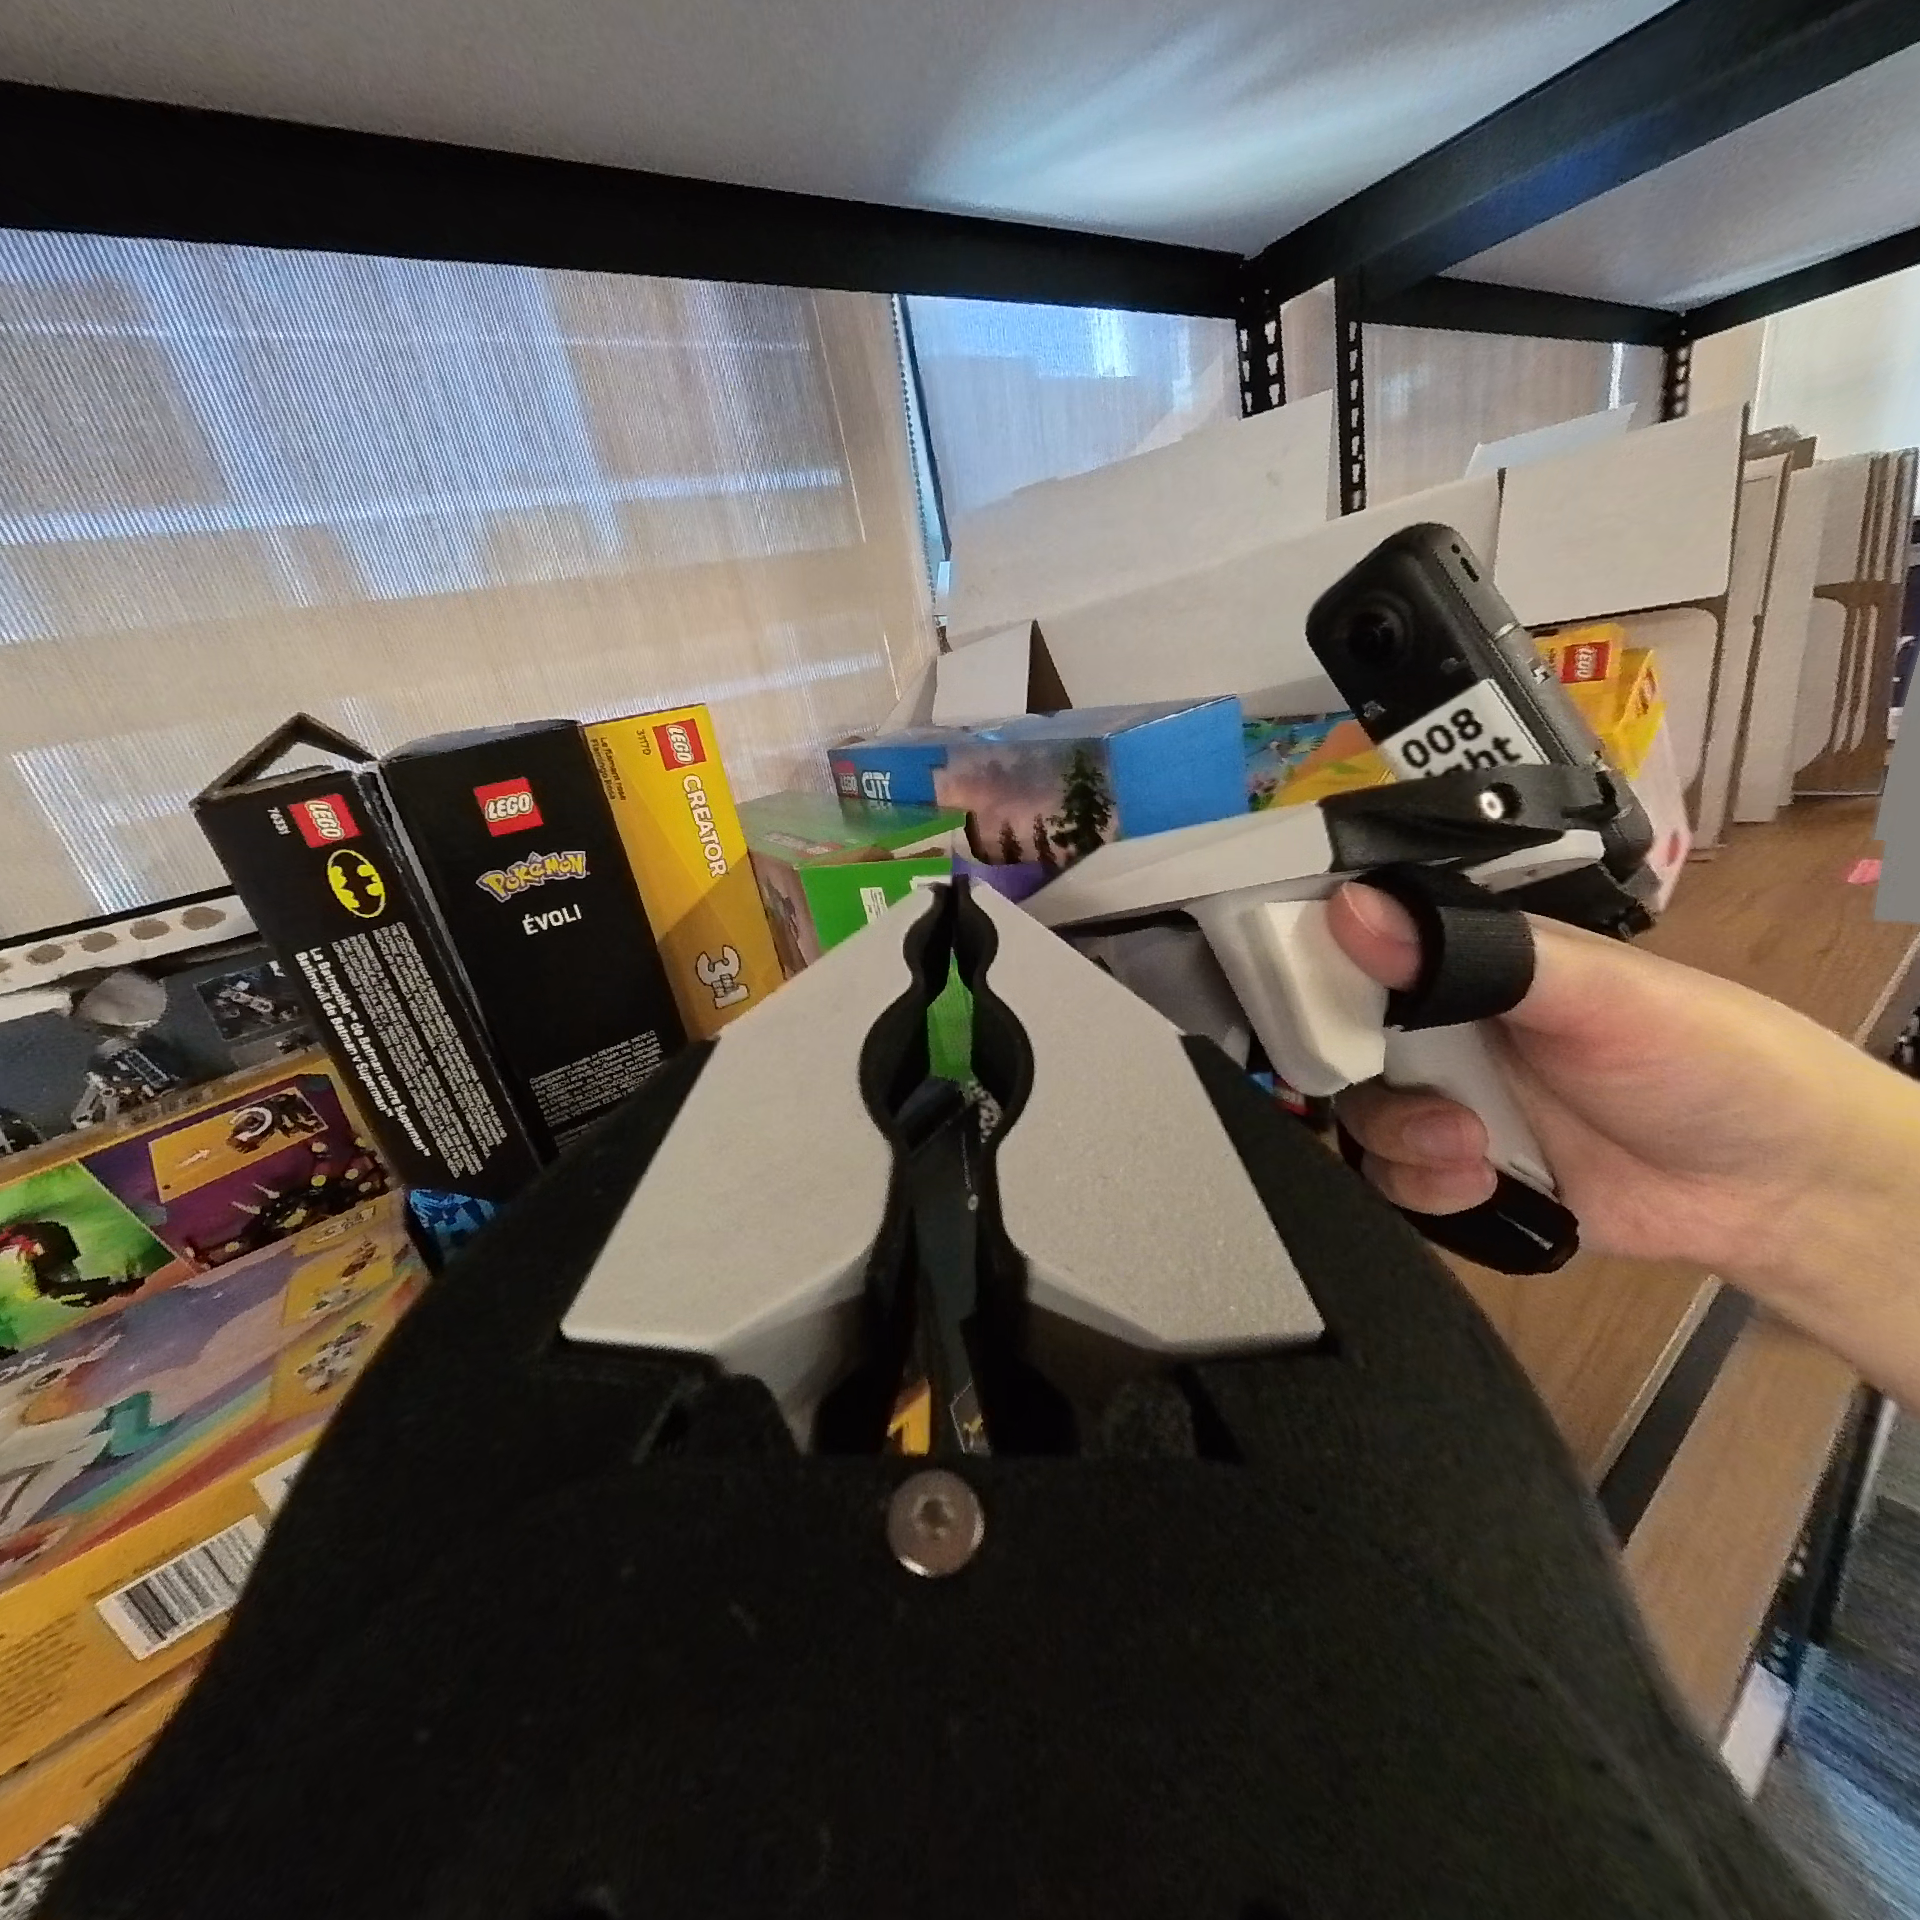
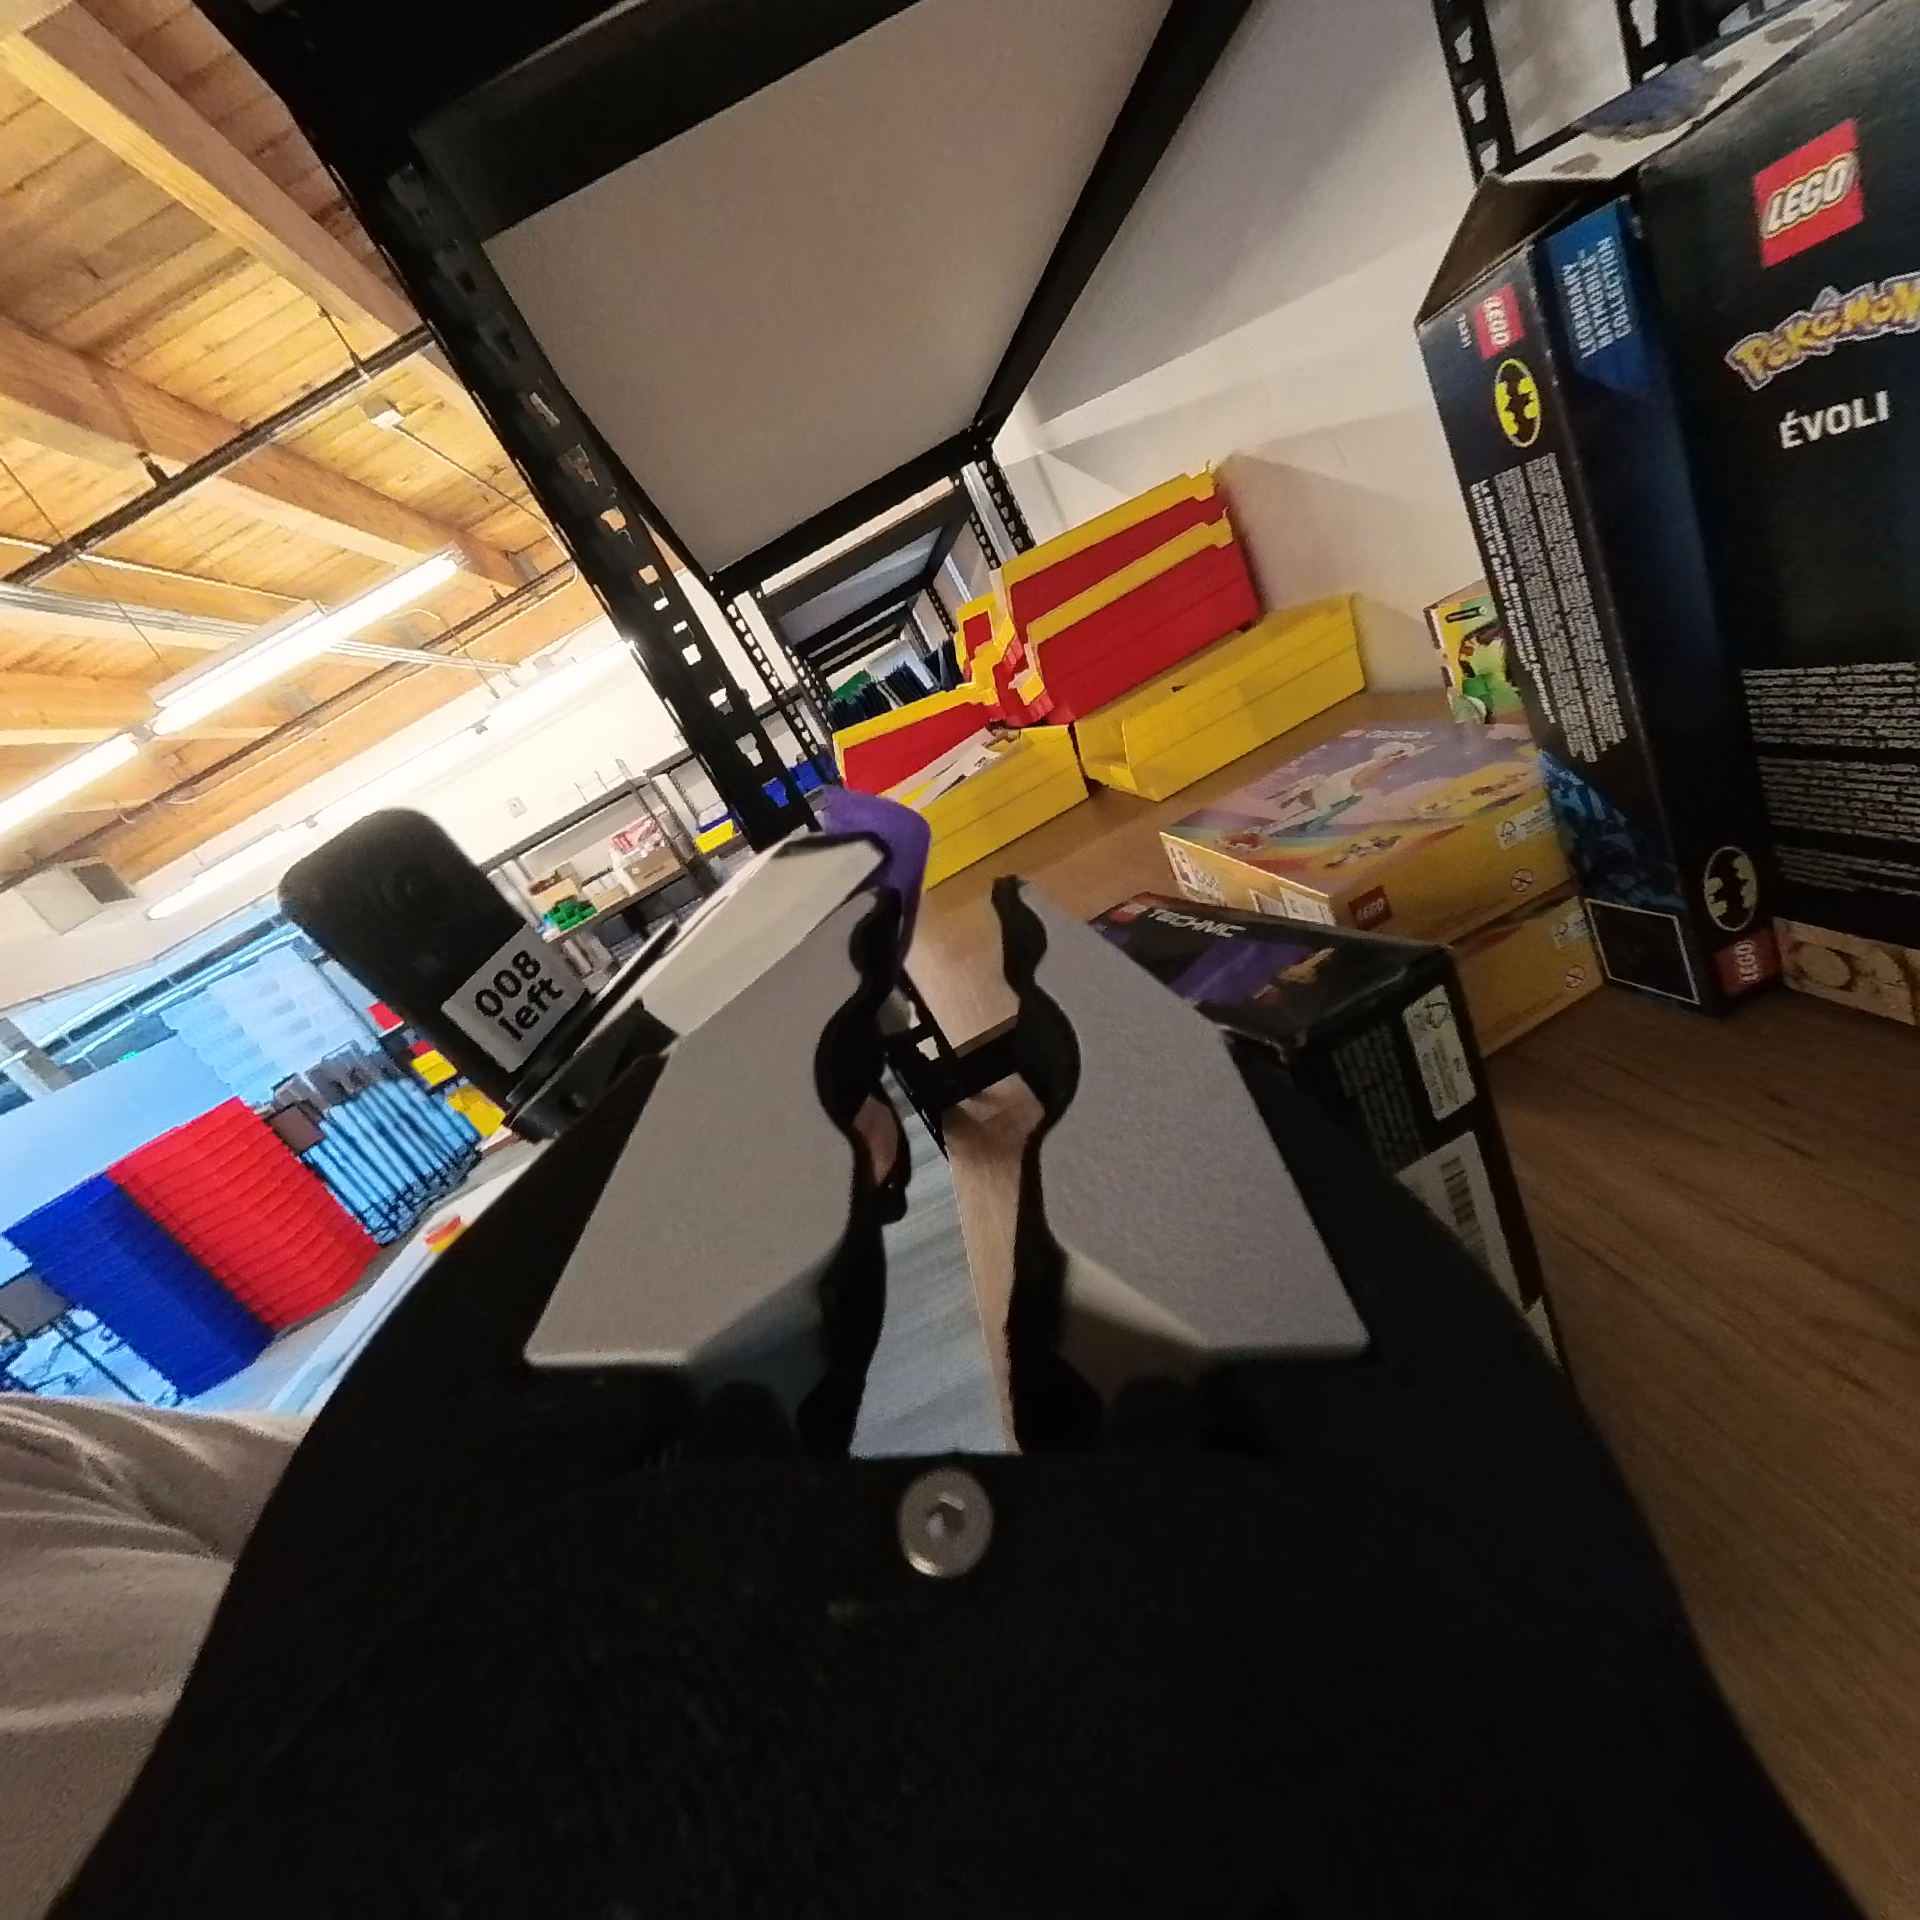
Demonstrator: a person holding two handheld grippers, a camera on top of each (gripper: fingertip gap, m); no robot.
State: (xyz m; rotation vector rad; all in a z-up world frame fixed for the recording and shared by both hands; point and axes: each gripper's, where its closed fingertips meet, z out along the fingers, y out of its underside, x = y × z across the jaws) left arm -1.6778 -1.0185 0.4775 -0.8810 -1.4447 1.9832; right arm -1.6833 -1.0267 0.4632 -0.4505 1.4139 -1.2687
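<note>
Clamping a thin black box (image 1: pixel 940 1143) by its edge, the left gripper (image 1: pixel 951 914) hangs over the wooden shelf (image 1: pixel 1558 1340). Beyond stand upright black boxes (image 1: pixel 520 935). Right gripper (image 2: pixel 945 914) is parted, empty, beside a flat black box (image 2: pixel 1340 997).

We see printed logos and lettering on two upright black boxes (image 1: pixel 540 935), a yellow box (image 1: pixel 691 862) and a blue box (image 1: pixel 1039 774). White stickers (image 1: pixel 1455 740) mark both cameras (image 2: pixel 395 935).
</note>
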